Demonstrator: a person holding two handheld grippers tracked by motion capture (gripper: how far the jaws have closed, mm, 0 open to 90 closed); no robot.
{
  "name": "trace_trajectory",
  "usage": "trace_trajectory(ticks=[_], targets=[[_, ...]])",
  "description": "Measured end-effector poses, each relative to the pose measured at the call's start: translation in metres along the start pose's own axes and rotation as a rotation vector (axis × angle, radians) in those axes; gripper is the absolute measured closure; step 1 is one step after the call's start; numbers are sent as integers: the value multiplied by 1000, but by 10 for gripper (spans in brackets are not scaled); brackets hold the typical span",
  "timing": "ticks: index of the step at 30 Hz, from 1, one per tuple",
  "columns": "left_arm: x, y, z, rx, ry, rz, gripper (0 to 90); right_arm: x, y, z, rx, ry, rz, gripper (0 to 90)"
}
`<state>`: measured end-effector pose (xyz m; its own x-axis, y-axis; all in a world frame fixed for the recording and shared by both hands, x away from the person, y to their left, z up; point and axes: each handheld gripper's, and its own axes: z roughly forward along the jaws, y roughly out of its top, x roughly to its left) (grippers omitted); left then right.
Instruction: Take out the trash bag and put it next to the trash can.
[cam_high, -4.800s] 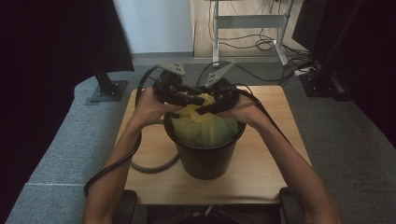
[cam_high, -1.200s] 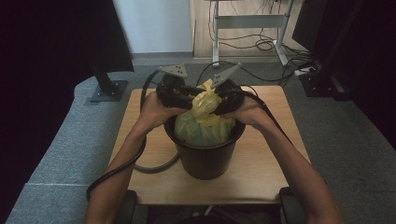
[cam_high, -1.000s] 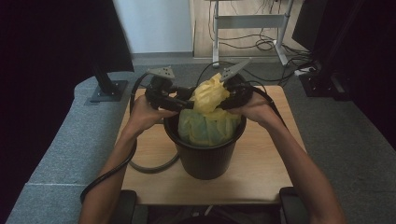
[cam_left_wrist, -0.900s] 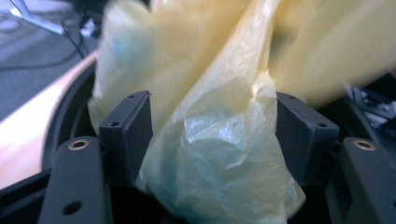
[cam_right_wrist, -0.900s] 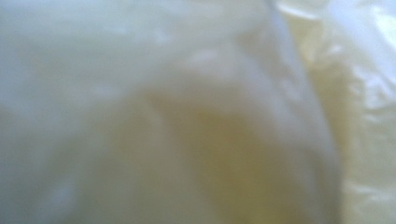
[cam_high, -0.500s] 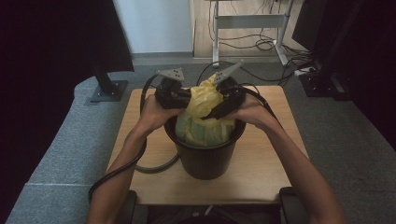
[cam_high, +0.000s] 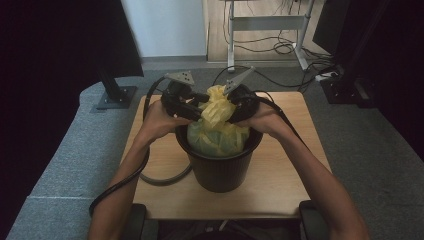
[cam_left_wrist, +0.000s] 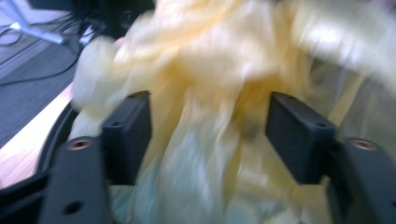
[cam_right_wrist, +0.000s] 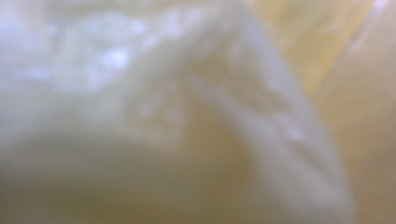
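The high camera hangs above and behind me, looking forward and down; my forearms enter at six o'clock, the table (cam_high: 150, 165) sits centre, the floor runs toward twelve. My left gripper's camera looks along its jaws, very near the yellow bag (cam_left_wrist: 210, 84), table edge at eight o'clock. My right gripper's camera is pressed against that bag (cam_right_wrist: 196, 112), blurred. All three share the bag (cam_high: 218, 107).

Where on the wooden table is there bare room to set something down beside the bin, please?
The table is bare to the right of the black bin, out to its right edge, and along the near edge. Left of the bin a grey cable loops across the wood. Behind the bin it is crowded: both hands gather the yellow bag there.
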<state>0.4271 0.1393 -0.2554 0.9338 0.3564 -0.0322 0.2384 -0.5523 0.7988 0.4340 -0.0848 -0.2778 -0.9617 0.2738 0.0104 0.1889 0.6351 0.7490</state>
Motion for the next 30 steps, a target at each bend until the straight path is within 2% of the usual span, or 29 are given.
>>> trace_trajectory(ticks=[4,11,13,18,25,30], targets=[[6,-10,-4,4,21,-22,198,-6,0,-6,8,-8,18,757],[13,-22,-13,-25,40,-66,139,-12,0,-15,18,-14,30,756],[13,-24,-17,-33,49,-66,132,-13,1,-17,33,-31,27,756],[15,-33,-29,-41,83,-71,91,-17,2,-26,27,-51,33,756],[18,-50,-34,-15,143,-67,0,-20,5,-41,16,-71,41,756],[22,-67,-42,-28,157,-95,0,-21,9,-49,14,-80,42,755]])
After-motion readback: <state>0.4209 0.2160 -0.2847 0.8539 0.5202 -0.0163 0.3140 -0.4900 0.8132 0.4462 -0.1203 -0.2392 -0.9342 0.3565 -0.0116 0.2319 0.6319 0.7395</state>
